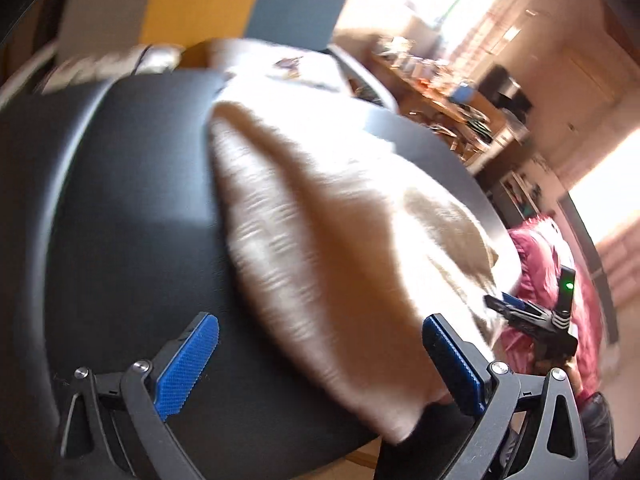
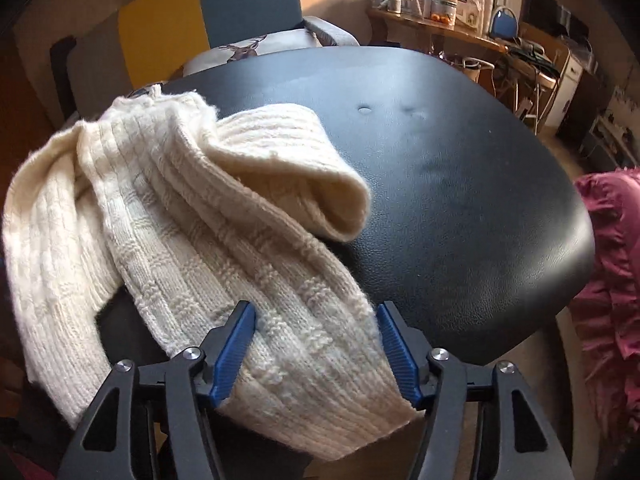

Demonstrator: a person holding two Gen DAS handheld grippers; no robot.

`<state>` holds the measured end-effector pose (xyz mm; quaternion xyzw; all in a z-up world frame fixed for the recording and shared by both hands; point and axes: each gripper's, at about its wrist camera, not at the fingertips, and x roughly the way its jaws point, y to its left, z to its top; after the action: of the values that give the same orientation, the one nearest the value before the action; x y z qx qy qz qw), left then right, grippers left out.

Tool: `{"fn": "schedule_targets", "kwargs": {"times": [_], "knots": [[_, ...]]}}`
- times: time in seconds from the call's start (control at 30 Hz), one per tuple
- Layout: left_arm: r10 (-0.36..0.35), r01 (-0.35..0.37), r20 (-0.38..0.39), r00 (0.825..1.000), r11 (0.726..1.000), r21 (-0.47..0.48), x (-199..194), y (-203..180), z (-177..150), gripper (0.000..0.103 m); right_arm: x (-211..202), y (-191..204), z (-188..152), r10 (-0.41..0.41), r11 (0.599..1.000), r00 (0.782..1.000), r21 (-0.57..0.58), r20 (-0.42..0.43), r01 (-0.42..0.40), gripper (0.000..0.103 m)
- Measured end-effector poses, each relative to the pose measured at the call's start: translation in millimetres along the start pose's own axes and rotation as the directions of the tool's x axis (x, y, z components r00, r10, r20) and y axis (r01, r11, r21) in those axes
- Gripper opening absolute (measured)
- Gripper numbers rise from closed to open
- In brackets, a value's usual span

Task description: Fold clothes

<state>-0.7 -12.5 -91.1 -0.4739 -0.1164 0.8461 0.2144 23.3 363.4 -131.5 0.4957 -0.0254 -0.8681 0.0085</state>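
Note:
A cream knitted sweater [image 2: 188, 216] lies crumpled on the round black table [image 2: 460, 208], one ribbed end folded over at the middle. A long knit part runs toward me and hangs over the near table edge. My right gripper [image 2: 316, 340] is open, its blue pads on either side of this part, which fills the gap between them without looking squeezed. In the blurred left wrist view the sweater [image 1: 320, 216] spreads across the table [image 1: 120, 200]. My left gripper [image 1: 320, 360] is wide open over its near edge. The right gripper [image 1: 520, 312] shows at the sweater's right side.
A chair with yellow and blue panels [image 2: 208, 12] stands behind the table, with a deer-print cushion [image 2: 248, 50] on it. A cluttered wooden shelf [image 2: 440, 20] is at the back right. Dark pink fabric [image 2: 612, 264] lies right of the table.

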Motion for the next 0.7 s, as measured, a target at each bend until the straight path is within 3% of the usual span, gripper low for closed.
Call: {"fn": "schedule_targets", "kwargs": {"times": [0.07,0.13,0.2,0.27,0.37,0.47,0.53,0.6,0.63,0.67,0.7], "knots": [[0.002,-0.002,0.0,1.0,1.0,0.031,1,-18,8,0.103,-1,10,1,-0.016,0.999,1.0,-0.033,0.003,0.016,0.028],[0.018,-0.017,-0.017,1.0,1.0,0.022,4,-25,15,0.103,-3,19,2,-0.018,0.998,1.0,-0.054,0.001,0.018,0.015],[0.032,-0.032,-0.035,0.999,0.999,-0.012,10,-24,23,0.103,-4,20,3,0.022,1.0,1.0,-0.018,-0.003,-0.022,0.015],[0.018,-0.021,-0.051,0.999,0.998,-0.057,15,-20,28,0.102,3,10,6,0.169,0.981,0.985,0.105,-0.025,-0.165,0.022],[-0.04,0.034,-0.051,0.998,0.992,-0.121,15,-14,32,0.102,0,4,2,0.227,0.966,0.974,0.13,-0.014,-0.223,0.029],[-0.148,0.141,-0.025,0.989,0.972,-0.186,10,-4,34,0.102,-4,15,-4,0.186,0.981,0.982,0.052,0.013,-0.187,0.035],[-0.205,0.193,-0.039,0.978,0.958,-0.211,16,-5,38,0.102,-6,20,-9,0.166,0.985,0.986,0.04,0.025,-0.167,0.039],[-0.232,0.225,-0.006,0.973,0.952,-0.206,11,-4,39,0.102,-7,23,-5,0.157,0.986,0.988,0.059,0.009,-0.158,0.042],[-0.222,0.219,0.004,0.975,0.958,-0.187,6,-5,42,0.102,-9,24,-3,0.155,0.985,0.988,0.071,0.001,-0.154,0.037],[-0.211,0.211,0.014,0.977,0.963,-0.167,1,-7,44,0.101,-10,29,1,0.189,0.979,0.982,0.076,0.017,-0.189,0.012],[-0.187,0.188,0.025,0.982,0.972,-0.14,-4,-11,47,0.093,-12,33,5,0.222,0.971,0.974,0.081,0.033,-0.224,0.012]]}}
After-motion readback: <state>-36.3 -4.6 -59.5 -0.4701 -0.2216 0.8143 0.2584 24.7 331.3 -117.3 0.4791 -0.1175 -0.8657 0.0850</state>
